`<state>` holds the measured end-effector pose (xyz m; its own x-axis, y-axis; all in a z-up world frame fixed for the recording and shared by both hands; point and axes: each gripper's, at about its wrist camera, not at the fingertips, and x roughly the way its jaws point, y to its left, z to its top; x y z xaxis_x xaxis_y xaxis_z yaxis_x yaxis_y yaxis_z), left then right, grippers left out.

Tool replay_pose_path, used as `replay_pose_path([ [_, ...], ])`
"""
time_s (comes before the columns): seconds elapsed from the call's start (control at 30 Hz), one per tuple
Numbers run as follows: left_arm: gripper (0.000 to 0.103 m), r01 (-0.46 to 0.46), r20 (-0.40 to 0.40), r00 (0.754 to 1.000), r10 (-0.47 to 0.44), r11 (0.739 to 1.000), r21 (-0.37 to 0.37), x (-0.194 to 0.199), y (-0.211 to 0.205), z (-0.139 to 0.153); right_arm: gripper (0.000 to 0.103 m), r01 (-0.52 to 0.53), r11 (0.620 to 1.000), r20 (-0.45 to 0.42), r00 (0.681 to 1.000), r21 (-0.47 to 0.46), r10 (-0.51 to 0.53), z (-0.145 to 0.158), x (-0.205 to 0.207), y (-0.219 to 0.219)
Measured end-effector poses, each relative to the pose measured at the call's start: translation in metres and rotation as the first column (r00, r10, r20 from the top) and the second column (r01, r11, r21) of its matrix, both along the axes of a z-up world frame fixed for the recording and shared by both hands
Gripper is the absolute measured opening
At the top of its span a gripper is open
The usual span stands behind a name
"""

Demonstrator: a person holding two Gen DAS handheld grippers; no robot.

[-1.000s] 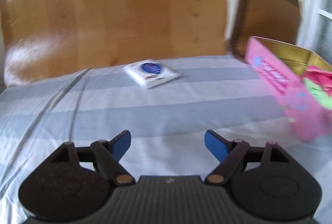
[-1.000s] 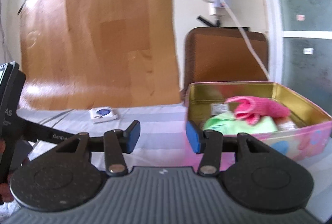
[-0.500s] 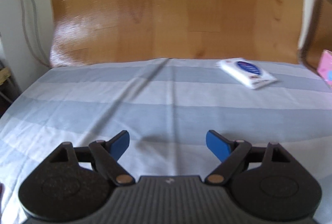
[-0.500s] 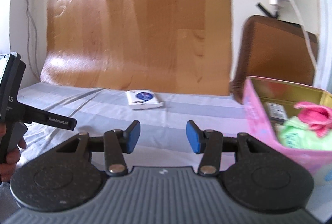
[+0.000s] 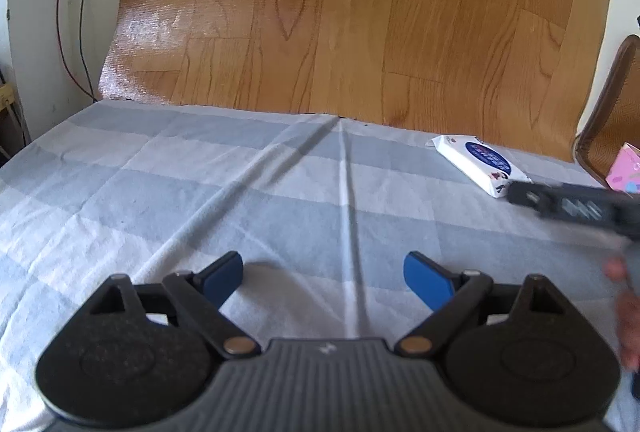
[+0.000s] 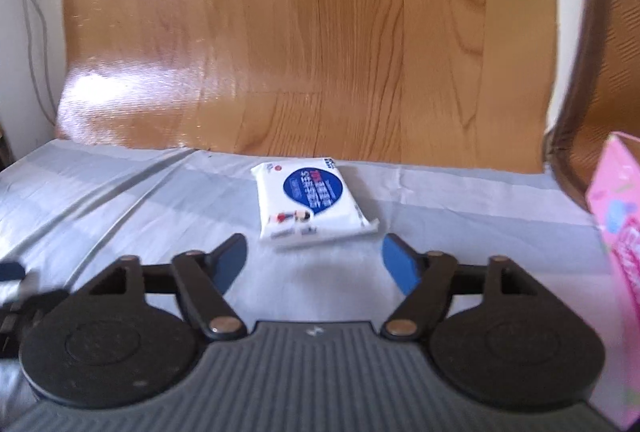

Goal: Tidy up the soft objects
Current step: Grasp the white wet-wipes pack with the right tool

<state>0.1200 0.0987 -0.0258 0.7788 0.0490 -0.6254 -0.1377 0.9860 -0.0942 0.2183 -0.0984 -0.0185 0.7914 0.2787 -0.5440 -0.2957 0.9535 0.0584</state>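
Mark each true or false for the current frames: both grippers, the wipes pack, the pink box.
1. The right gripper is open. True.
2. The wipes pack is clamped in the right gripper. False: it lies on the striped cloth just ahead of the fingertips, untouched.
3. The left gripper is open and holds nothing. True.
4. The pink box sits left of the wipes pack in the right wrist view. False: it is at the right edge.
5. The wipes pack lies between the left gripper's fingers. False: in the left wrist view it lies far off to the right, near the back of the cloth.
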Motion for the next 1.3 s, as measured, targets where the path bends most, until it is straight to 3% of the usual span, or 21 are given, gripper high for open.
replay_pose_path([
  [0.13,0.091,0.015,0.004,1.0,-0.015,1.0,-0.009,0.002,-0.001,0.0,0.086,-0.013,0.999,-0.033,0.999,-0.031,0.012,-0.002,0.029,0.014],
  [0.23,0.091,0.019,0.009,1.0,-0.019,1.0,-0.023,0.002,0.0,0.0,0.083,-0.014,0.998,-0.087,0.996,-0.062,0.009,-0.007,0.043,0.02],
  [0.47,0.091,0.021,0.014,1.0,-0.02,0.999,-0.04,0.002,0.002,0.0,0.078,-0.026,0.997,-0.071,0.997,-0.069,0.022,-0.006,0.021,0.014],
  [0.67,0.093,0.02,0.015,1.0,-0.019,0.999,-0.042,0.002,0.001,0.001,0.078,-0.111,0.992,-0.08,0.991,-0.06,0.106,-0.003,-0.034,-0.003],
  [0.9,0.097,0.026,0.012,1.0,-0.026,0.999,-0.04,0.001,0.0,0.0,0.079,-0.183,0.981,-0.07,0.982,-0.063,0.178,0.006,-0.14,-0.058],
  [1.17,0.102,0.078,-0.009,0.997,-0.078,0.997,-0.011,0.003,-0.008,-0.001,0.079,-0.088,0.991,-0.036,0.996,-0.104,0.084,-0.008,-0.248,-0.142],
  [1.3,0.1,0.14,-0.045,0.989,-0.138,0.989,0.055,0.002,-0.026,-0.002,0.082,-0.001,0.987,0.029,1.0,-0.158,0.006,-0.011,-0.281,-0.162],
])
